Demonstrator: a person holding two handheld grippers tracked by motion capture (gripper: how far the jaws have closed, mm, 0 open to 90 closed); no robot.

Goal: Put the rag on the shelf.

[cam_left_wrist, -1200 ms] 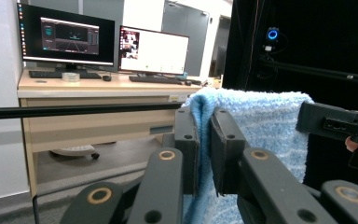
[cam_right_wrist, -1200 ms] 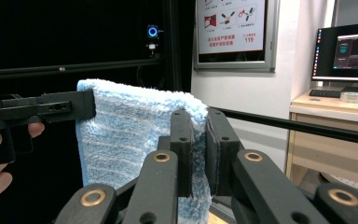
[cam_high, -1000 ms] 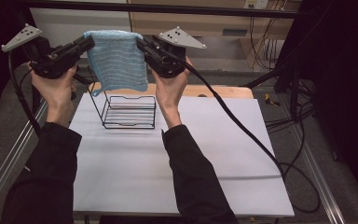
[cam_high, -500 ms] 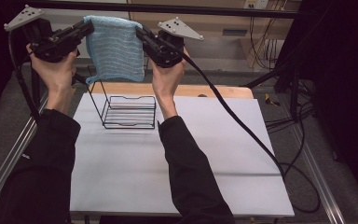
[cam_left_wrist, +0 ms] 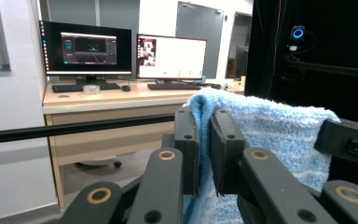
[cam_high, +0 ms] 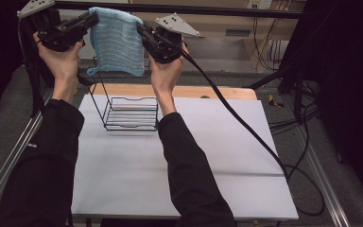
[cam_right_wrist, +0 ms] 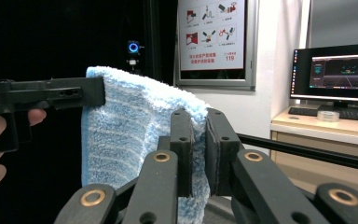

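A light blue striped towel (cam_high: 117, 41) hangs stretched between both grippers, high above the table. My left gripper (cam_high: 92, 20) is shut on the towel's upper left corner; in the left gripper view the towel (cam_left_wrist: 270, 135) is pinched between the black jaws of that gripper (cam_left_wrist: 204, 122). My right gripper (cam_high: 141, 29) is shut on the upper right corner; in the right gripper view its jaws (cam_right_wrist: 199, 126) clamp the towel (cam_right_wrist: 121, 135), and the left gripper (cam_right_wrist: 51, 95) shows at the far corner. A black wire rack (cam_high: 128, 113) stands below on the white table (cam_high: 203, 170).
A wooden board (cam_high: 217, 92) lies at the table's far edge behind the rack. Cables (cam_high: 246, 127) trail from the right gripper across the table's right side. Metal rails run along both sides. Desks with monitors (cam_left_wrist: 121, 51) stand beyond.
Both hands have lifted the towel higher above the wire rack and shifted it a little toward the left. Both grips on its corners are unchanged.
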